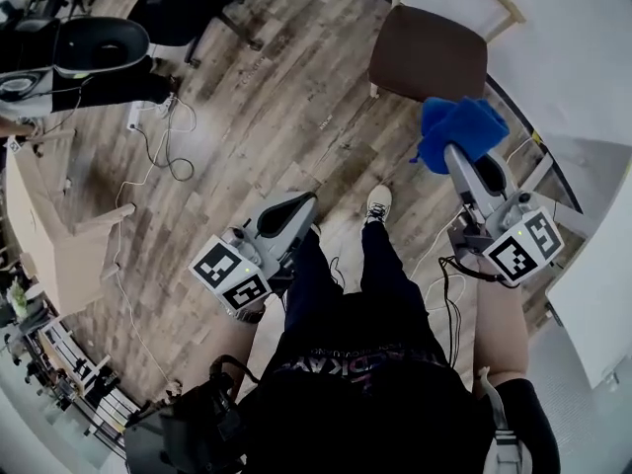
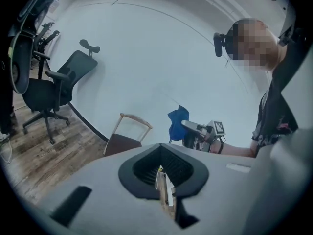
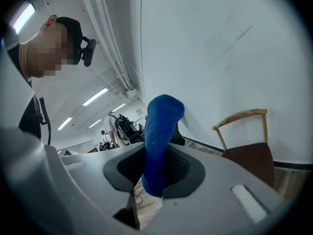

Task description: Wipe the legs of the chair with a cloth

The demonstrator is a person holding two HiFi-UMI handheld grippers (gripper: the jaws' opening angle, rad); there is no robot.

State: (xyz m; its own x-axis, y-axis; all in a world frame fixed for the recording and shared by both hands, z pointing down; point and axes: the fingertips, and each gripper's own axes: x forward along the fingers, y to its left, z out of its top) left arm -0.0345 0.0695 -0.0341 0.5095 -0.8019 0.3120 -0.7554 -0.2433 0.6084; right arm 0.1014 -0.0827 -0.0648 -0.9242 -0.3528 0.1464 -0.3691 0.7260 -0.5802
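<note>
A chair [image 1: 430, 52] with a brown seat and a light wooden frame stands by the white wall, ahead and to the right; its legs are hidden under the seat. My right gripper [image 1: 457, 154] is shut on a blue cloth [image 1: 459, 129], held up short of the chair and clear of it. In the right gripper view the cloth [image 3: 159, 141] sticks up out of the jaws, with the chair [image 3: 252, 153] off to the right. My left gripper [image 1: 299, 203] hangs lower at centre-left, shut and holding nothing. The left gripper view shows the chair [image 2: 128, 141] and the cloth [image 2: 178, 124] further off.
A black office chair [image 1: 188, 3] stands at the back left on the wood floor. Cables [image 1: 163, 151] lie loose on the floor to the left. A light wooden piece of furniture [image 1: 49, 235] is at the far left. The person's shoe [image 1: 378, 203] is between the grippers.
</note>
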